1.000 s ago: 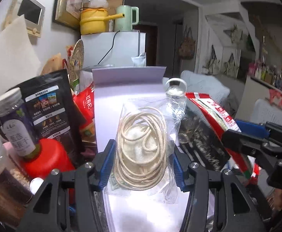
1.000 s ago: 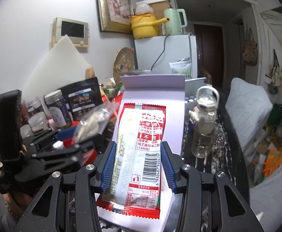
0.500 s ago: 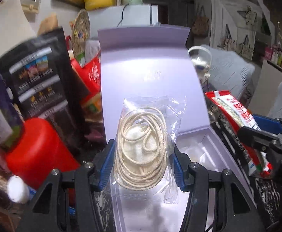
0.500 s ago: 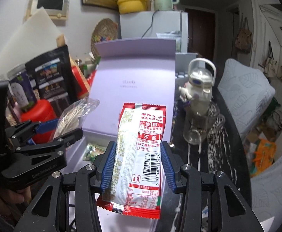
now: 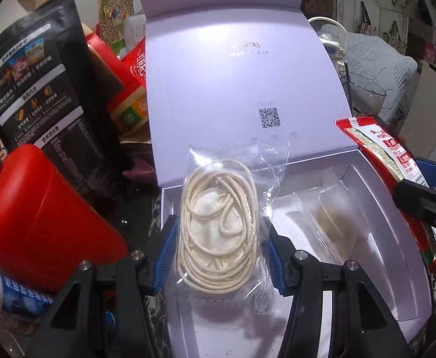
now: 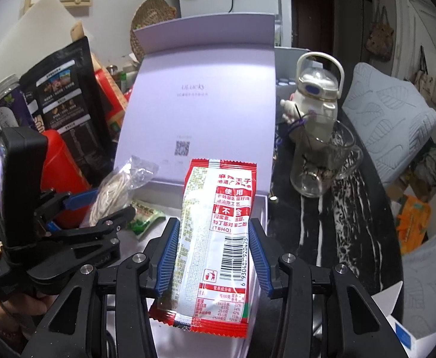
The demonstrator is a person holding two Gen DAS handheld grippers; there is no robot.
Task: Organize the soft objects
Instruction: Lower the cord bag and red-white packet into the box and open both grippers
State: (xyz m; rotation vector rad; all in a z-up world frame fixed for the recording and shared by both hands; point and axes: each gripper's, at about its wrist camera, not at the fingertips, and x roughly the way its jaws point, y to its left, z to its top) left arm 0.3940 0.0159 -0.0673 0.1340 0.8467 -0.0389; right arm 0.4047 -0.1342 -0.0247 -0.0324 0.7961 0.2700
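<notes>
Left gripper (image 5: pixel 219 250) is pinching the bagged cord coil (image 5: pixel 219 229) over the lilac gift box (image 5: pixel 376 217), near its left wall; right gripper (image 6: pixel 213 256) is clamping the red snack packet (image 6: pixel 218 235) at the box's right edge. Advice — lower each clear of the clear sachet (image 5: pixel 331 220) lying inside, then release flat.

Both cameras ride just behind their jaws and look forward and steeply down at the open lilac box (image 5: pixel 241 89), from close above its front edge. The left wrist view sits toward the box's left side, the right wrist view (image 6: pixel 206 95) toward its right; both share the raised lid, the box interior and the other tool at the frame edge.
</notes>
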